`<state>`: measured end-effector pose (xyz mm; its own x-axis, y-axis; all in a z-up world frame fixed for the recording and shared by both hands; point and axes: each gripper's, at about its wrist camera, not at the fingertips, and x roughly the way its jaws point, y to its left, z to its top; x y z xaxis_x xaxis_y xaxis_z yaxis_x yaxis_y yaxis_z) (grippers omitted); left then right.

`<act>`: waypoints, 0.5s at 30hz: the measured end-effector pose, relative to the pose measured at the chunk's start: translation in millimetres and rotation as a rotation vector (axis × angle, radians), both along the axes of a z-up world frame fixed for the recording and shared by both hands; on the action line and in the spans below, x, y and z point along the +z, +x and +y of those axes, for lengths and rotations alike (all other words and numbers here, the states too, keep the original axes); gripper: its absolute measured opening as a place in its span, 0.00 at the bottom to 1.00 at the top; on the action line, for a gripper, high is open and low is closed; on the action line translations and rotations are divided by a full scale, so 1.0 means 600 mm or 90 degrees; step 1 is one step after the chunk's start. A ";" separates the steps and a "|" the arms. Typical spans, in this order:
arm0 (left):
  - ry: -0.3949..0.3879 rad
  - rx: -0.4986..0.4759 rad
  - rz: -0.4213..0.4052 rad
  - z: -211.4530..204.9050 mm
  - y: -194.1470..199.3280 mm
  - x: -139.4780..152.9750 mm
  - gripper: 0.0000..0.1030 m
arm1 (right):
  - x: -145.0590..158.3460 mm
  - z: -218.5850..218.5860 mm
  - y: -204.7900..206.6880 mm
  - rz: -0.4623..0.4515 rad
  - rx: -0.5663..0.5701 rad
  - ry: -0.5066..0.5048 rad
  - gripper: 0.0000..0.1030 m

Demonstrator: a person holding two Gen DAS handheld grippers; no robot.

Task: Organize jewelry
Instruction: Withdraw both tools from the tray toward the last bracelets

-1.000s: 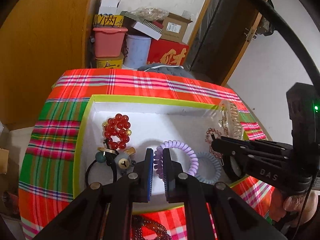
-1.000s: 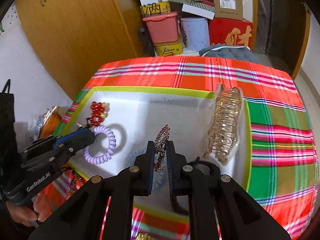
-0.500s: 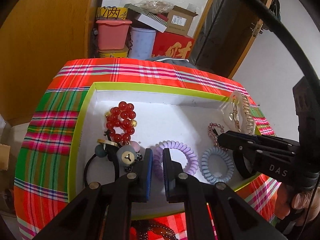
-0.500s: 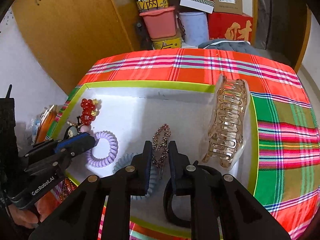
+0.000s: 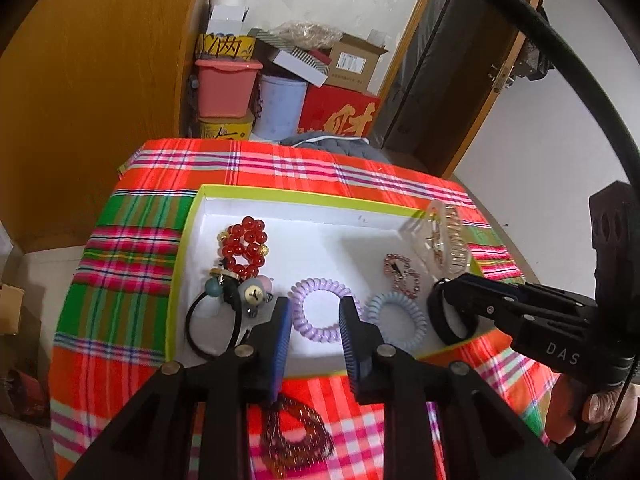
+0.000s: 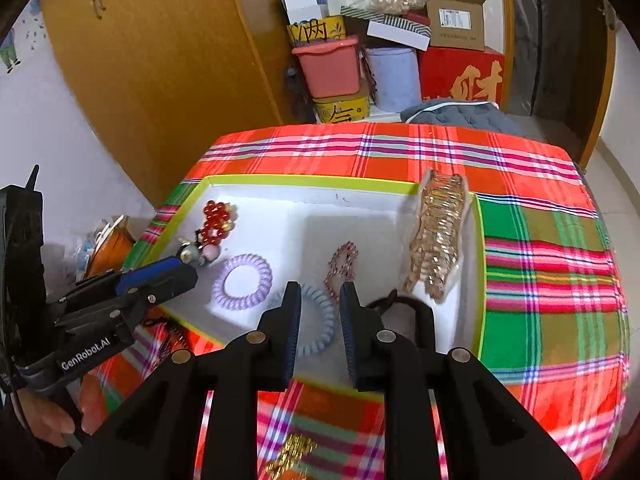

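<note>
A white tray with a lime rim (image 5: 304, 196) (image 6: 304, 180) holds a red bead bracelet (image 5: 244, 246), a black hair tie with charms (image 5: 236, 296), a purple coil tie (image 5: 320, 314) (image 6: 242, 282), a blue coil tie (image 5: 398, 318) (image 6: 320, 328), a pink rhinestone clip (image 5: 402, 276) (image 6: 340, 266), a gold claw clip (image 5: 448, 240) (image 6: 438, 236) and a black band (image 6: 404, 308). My left gripper (image 5: 314, 320) is open and empty above the tray's near edge. My right gripper (image 6: 320, 304) is open and empty over the blue coil tie.
A dark beaded bracelet (image 5: 296, 434) lies on the plaid cloth (image 5: 132, 240) in front of the tray. A gold piece (image 6: 294, 456) lies near the front edge. Boxes and tubs (image 5: 280, 92) are stacked behind the table. A wooden cabinet (image 6: 160, 60) stands at the left.
Both grippers opened and pulled back toward the tray's near edge. The purple coil tie and the rhinestone clip now lie free in the tray.
</note>
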<state>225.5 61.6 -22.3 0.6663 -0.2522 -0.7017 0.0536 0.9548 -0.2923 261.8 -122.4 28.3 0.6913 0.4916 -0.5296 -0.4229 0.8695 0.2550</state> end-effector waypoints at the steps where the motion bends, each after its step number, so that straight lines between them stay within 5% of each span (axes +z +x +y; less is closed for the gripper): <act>1: -0.001 0.000 -0.004 0.002 -0.007 0.005 0.24 | 0.001 -0.004 -0.007 -0.002 0.000 0.001 0.20; 15: 0.009 0.026 -0.001 0.023 -0.091 0.011 0.25 | -0.031 -0.037 -0.101 0.015 -0.002 0.027 0.31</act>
